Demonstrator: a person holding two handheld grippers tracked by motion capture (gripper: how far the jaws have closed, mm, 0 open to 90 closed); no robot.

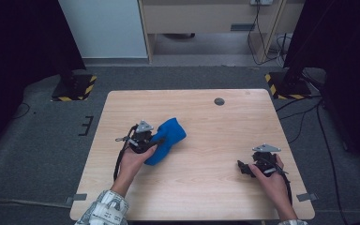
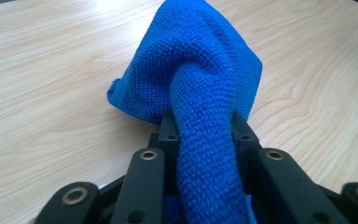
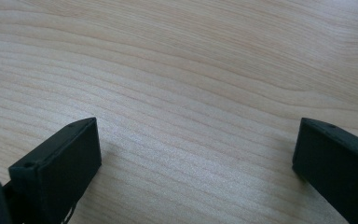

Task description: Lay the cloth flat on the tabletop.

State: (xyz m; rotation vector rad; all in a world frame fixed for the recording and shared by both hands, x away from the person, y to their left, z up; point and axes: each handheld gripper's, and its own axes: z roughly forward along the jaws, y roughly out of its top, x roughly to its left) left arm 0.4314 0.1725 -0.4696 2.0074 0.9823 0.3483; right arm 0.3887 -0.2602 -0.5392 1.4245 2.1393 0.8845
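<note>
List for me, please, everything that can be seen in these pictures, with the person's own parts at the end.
table: one, light wood, centre of the high view.
cloth: one, blue, bunched on the table's left half, one fold pinched in the left gripper.
round hole: one, dark, near the table's far edge.
floor bases: two, black with yellow stripes, beyond the table's far corners.
left gripper: one, black, jaws shut on the cloth.
right gripper: one, black, jaws wide open over bare wood at the table's right.
sleeve: one, light patterned, bottom left.
</note>
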